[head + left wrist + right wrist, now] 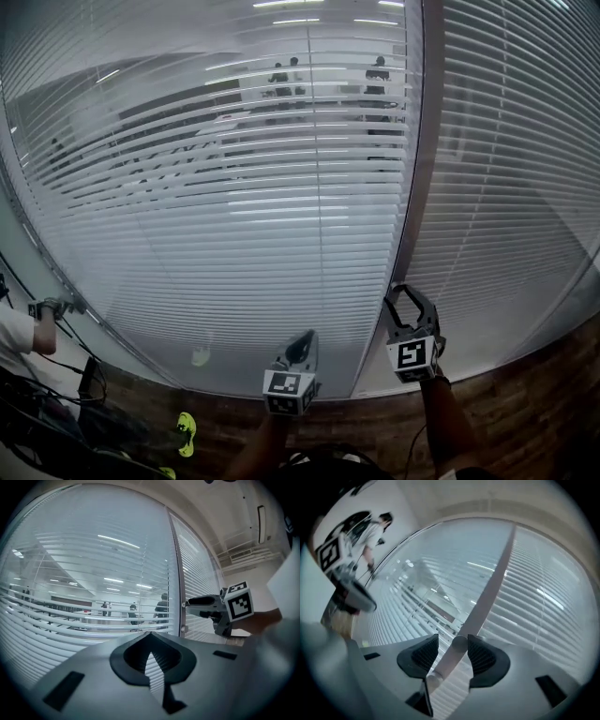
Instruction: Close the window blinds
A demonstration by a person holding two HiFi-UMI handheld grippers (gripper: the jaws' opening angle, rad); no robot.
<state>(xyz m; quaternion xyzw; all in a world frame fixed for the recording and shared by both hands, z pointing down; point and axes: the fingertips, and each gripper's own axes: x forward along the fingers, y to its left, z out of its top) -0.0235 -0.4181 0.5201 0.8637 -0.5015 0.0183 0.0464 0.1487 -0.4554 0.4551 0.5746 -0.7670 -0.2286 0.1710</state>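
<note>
My right gripper (409,298) stands at the upright post (418,169) between the two glazed panels, pointing level. Its jaws are wide apart with a small round knob (460,643) on that post between them. The knob sits hard against the right-hand pad, possibly touching it, while the left-hand pad is clear of it, so I have no grip on it. My left gripper (306,337) hangs a little to the left and lower, its jaws drawn together with only a slit between the pads and nothing in them. The blinds (234,187) fill the big pane left of the post. Their slats lie open enough that the room beyond and the people (161,606) in it show through, so I judge the closing is still to be done. The panel to the right (511,187) looks more nearly shut, though I cannot be sure through the glare. I take the knob to be the tilt control. To do this well I would centre it between both pads before squeezing, since a lopsided bite will slip off something so small and smooth. Then I would close firmly and roll my wrist about the knob's own axis without dragging sideways. I would watch the slats, not the knob, and stop turning once the gaps vanish.
</note>
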